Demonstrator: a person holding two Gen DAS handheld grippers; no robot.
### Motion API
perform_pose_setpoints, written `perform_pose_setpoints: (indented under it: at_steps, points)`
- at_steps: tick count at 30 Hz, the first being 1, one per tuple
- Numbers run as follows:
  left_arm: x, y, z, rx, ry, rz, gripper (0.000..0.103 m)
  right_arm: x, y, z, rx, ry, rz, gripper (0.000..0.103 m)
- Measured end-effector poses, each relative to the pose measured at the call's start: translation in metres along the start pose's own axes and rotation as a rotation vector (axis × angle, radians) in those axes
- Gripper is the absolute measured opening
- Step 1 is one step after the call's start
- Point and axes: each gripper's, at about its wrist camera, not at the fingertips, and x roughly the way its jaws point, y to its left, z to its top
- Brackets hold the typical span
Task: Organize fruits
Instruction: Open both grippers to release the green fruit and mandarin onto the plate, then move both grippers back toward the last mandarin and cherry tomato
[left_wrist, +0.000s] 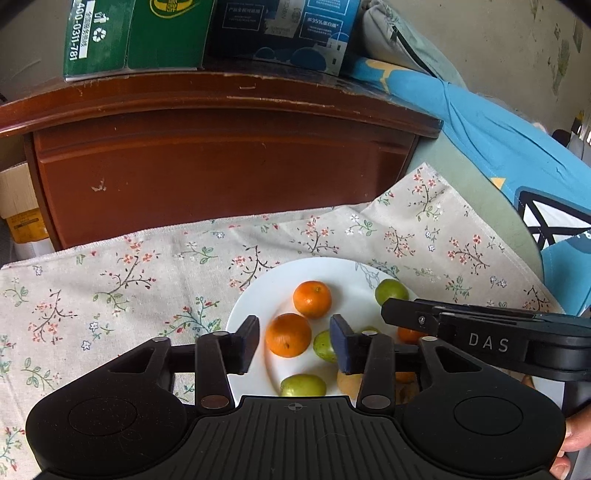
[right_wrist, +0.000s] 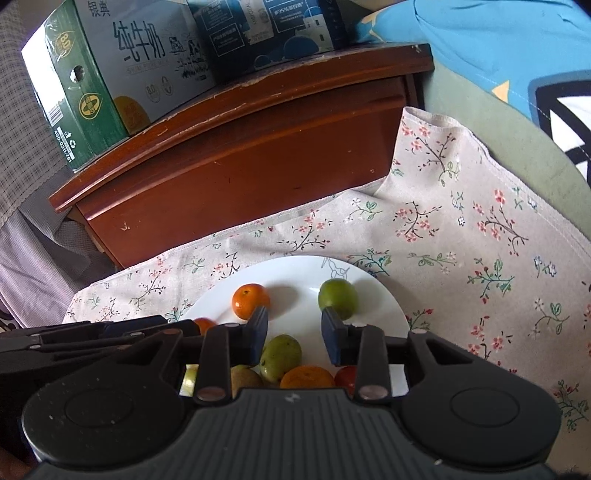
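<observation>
A white plate (left_wrist: 273, 288) on the floral cloth holds several small fruits. In the left wrist view my left gripper (left_wrist: 294, 341) is open and empty, its fingers on either side of an orange (left_wrist: 288, 334), with another orange (left_wrist: 312, 298) and green fruits (left_wrist: 390, 291) beyond. The right gripper's body (left_wrist: 487, 338) crosses the plate's right side. In the right wrist view my right gripper (right_wrist: 294, 334) is open and empty above the plate (right_wrist: 295, 273), between an orange (right_wrist: 250, 300) and a round green fruit (right_wrist: 338, 298). A green oval fruit (right_wrist: 280, 356) lies just below its fingers.
A dark wooden cabinet (left_wrist: 221, 155) stands behind the cloth, with milk cartons (right_wrist: 107, 74) on top. A floral cloth (left_wrist: 110, 295) covers the surface. Blue bedding (left_wrist: 498, 140) lies at the right. A cardboard box (left_wrist: 18, 206) stands at the left.
</observation>
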Motion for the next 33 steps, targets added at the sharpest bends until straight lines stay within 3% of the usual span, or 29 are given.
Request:
perform_pose_setpoints:
  at_steps: [4, 5, 10, 17, 33]
  points:
    - [-0.013, -0.002, 0.005, 0.018, -0.015, 0.027, 0.054, -0.004, 0.004, 0.000, -0.004, 0.000, 0.007, 0.034]
    - [-0.016, -0.001, 0.005, 0.021, -0.014, 0.041, 0.062, -0.006, 0.006, 0.000, -0.008, 0.000, 0.008, 0.034]
    - [-0.037, 0.003, 0.004, 0.038, -0.021, 0.109, 0.082, -0.020, 0.013, -0.006, -0.018, 0.004, 0.018, 0.035]
    - [-0.067, 0.010, -0.005, 0.062, -0.026, 0.158, 0.090, -0.040, 0.025, -0.023, -0.033, 0.019, 0.036, 0.041]
    - [-0.106, 0.032, -0.035, 0.016, 0.037, 0.197, 0.091, -0.072, 0.060, -0.080, -0.074, 0.090, 0.119, 0.041]
